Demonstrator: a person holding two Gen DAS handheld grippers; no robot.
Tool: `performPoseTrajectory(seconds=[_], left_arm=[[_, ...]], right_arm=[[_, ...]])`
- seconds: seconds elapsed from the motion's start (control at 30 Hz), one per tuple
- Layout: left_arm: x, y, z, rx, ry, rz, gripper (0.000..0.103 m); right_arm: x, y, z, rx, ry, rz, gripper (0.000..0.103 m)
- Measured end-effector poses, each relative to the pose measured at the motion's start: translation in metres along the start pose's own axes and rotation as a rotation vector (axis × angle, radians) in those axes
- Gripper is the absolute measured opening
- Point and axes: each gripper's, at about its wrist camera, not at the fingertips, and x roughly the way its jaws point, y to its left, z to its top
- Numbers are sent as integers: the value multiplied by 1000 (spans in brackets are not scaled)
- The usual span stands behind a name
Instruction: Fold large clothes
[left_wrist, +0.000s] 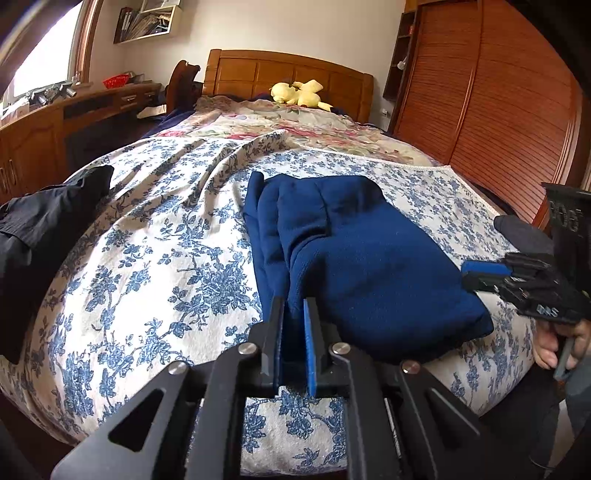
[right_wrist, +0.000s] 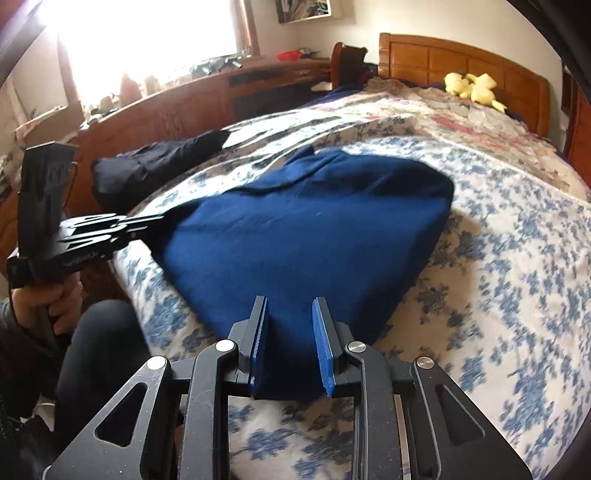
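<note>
A folded navy blue garment lies on the blue-flowered bed cover; it also shows in the right wrist view. My left gripper is shut on the garment's near left edge. In the right wrist view the left gripper meets the garment's left corner. My right gripper has its jaws partly apart around the garment's near corner; cloth fills the gap. In the left wrist view the right gripper sits at the garment's right edge.
A black garment lies at the bed's left edge. A yellow plush toy rests by the wooden headboard. A wooden desk stands to the left, a slatted wardrobe to the right.
</note>
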Motion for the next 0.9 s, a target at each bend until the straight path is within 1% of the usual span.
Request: performPoseTrajectory(seconds=[0.03,0.1,0.13,0.2,0.23,0.3,0.4,0.5,0.63,0.77,0.83,0.87,0.9], left_arm=[[-1,2,1,-8,4,0,12],[-4,4,3,-12,2,8,19],[-7,4,3,-8,-1,22,21],[-12,3,3,6,-3,48,26],[-13,4,3,11,-3,61,28],[-17,5,1,12,-4,95,36],[-20,10,-4,4,-6,130,39],[-22,17,-8,-18,-1,134,42],[-23,24,-11,-23,6,133,43],[-20,29,-12,-14,19,129,44],[-17,31,-13,-14,22,136,44],[-17,32,-13,-16,21,137,44],[-16,34,-13,-20,20,132,45]], right_arm=[[0,-5,2,-2,-6,-12,24],[6,-19,9,-3,-9,-37,30],[10,-27,12,0,-8,-50,31],[19,-46,22,11,-10,-69,41],[24,-56,26,19,-10,-72,44],[38,-76,38,28,-4,-78,49],[61,-101,52,18,16,-107,54],[86,-124,64,17,43,-130,55],[114,-147,79,15,70,-170,56],[139,-174,95,63,94,-176,57],[152,-189,102,109,114,-166,57],[157,-193,105,126,126,-166,61],[164,-199,108,148,141,-169,66]])
